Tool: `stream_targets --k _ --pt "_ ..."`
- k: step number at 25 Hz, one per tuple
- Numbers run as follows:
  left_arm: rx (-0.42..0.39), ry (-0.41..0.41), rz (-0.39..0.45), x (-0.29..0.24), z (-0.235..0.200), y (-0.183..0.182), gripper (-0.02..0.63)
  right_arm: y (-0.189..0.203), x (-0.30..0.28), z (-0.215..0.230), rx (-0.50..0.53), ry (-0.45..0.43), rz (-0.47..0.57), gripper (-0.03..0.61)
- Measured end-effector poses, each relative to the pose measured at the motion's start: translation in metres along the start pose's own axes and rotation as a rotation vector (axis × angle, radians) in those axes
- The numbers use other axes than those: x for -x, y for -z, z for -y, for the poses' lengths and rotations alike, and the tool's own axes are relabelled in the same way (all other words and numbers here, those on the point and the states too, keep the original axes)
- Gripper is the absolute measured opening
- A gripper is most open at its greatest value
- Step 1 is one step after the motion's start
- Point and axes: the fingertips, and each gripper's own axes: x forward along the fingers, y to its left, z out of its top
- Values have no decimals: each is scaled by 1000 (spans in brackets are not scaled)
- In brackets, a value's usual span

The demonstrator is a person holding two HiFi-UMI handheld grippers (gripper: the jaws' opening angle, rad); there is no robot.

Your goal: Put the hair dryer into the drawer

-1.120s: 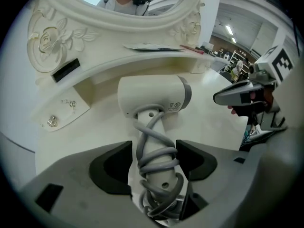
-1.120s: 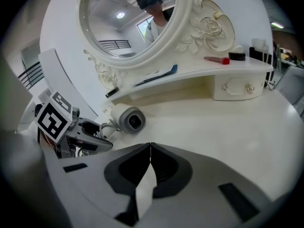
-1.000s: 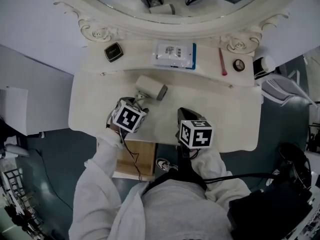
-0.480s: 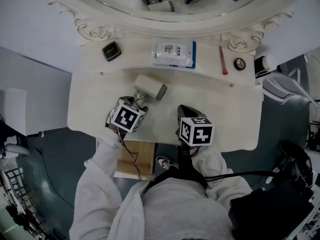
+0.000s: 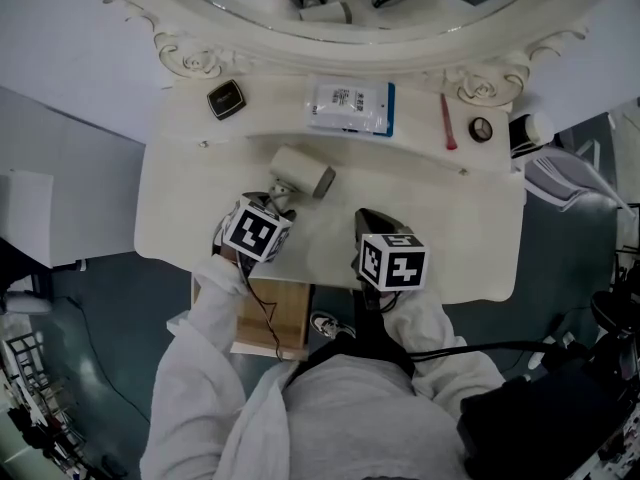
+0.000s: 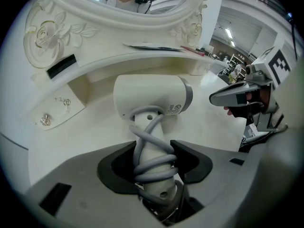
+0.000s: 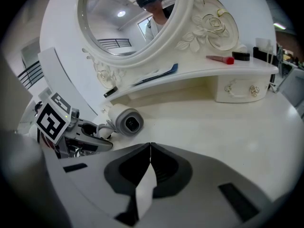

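The white hair dryer [image 5: 301,172] lies on the cream vanity top [image 5: 450,228], its grey cord wound round the handle. My left gripper [image 5: 281,201] reaches down over that handle [image 6: 153,158]. Its jaws are closing, with the wrapped handle between them and both pads touching it. The barrel [image 6: 152,96] points right in the left gripper view. My right gripper [image 5: 366,220] hovers to the right of the dryer, shut and empty, its jaws meeting in a line [image 7: 150,147]. From that gripper the dryer's nozzle [image 7: 125,120] and the left gripper [image 7: 90,137] show at the left.
On the raised back shelf lie a black compact [image 5: 227,100], a white and blue packet [image 5: 350,108], a red tube [image 5: 445,123] and a small round item [image 5: 479,129]. An oval mirror [image 7: 128,18] rises behind. A small drawer [image 7: 240,90] sits under the shelf. A wooden box shape [image 5: 272,318] shows below the front edge.
The left gripper's jaws have come in on the dryer's handle. Both hands and the dryer have stayed where they were.
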Motion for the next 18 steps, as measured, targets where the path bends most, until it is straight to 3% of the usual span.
stream_targets --k 9,18 --pt "135 6 87 5 8 -7 202 5 1 -2 -5 2 0 61" --pt "219 2 158 21 10 1 201 6 2 -18 27 -13 -2 61"
